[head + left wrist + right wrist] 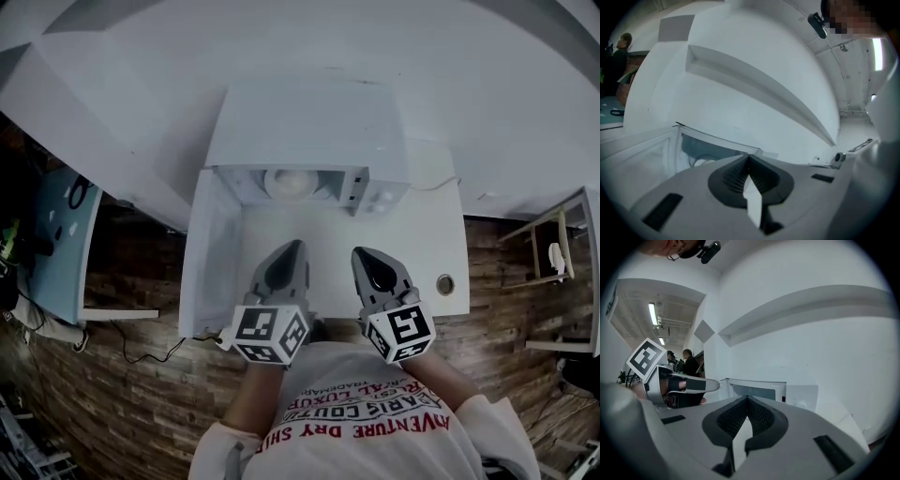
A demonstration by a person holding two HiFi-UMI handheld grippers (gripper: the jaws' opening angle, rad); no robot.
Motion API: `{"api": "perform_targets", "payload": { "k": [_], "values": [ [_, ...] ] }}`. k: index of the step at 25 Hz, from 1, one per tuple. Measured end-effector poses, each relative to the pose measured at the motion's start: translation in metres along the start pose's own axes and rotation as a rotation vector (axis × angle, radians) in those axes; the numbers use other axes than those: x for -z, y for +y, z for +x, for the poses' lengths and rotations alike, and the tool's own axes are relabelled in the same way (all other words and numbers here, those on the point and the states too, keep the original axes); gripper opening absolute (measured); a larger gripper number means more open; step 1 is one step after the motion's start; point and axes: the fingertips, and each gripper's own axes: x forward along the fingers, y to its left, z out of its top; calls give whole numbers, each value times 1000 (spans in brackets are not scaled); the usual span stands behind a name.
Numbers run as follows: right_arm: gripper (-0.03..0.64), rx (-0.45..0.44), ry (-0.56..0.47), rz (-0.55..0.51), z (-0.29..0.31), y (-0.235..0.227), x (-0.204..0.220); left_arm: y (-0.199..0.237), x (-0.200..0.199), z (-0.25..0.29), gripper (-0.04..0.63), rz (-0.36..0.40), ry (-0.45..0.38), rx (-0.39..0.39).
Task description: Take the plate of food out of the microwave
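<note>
Both sets of jaws are pressed together, empty. The plate (292,183) sits inside the open microwave (309,122), straight ahead of the left gripper (292,248); the right gripper (363,258) stands just beside, slightly off its line.

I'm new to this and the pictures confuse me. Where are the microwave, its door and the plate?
Microwave (305,122), head view, on its flat white top.
Door (210,251), head view, on the middle of the open panel.
Plate (292,183), head view, on its pale middle, seen through the opening.
</note>
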Motion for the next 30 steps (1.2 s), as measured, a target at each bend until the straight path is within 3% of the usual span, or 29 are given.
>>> {"api": "perform_targets", "payload": {
  "k": [5,11,17,19,24,30],
  "values": [
    [3,37,17,15,50,-15,-2,36,-3,37,8,-2,44,16],
    [3,66,41,13,87,-35,1,61,13,67,8,-65,106,12],
    [3,41,98,13,106,-54,16,77,31,92,8,-101,152,-46],
    [3,20,128,-5,112,-58,25,84,44,98,8,-160,163,-72],
    [3,-19,193,-45,127,-63,49,111,87,110,8,-441,194,-120],
    [3,-74,246,-34,145,-60,73,144,123,128,9,-571,237,-230]
  ]
}}
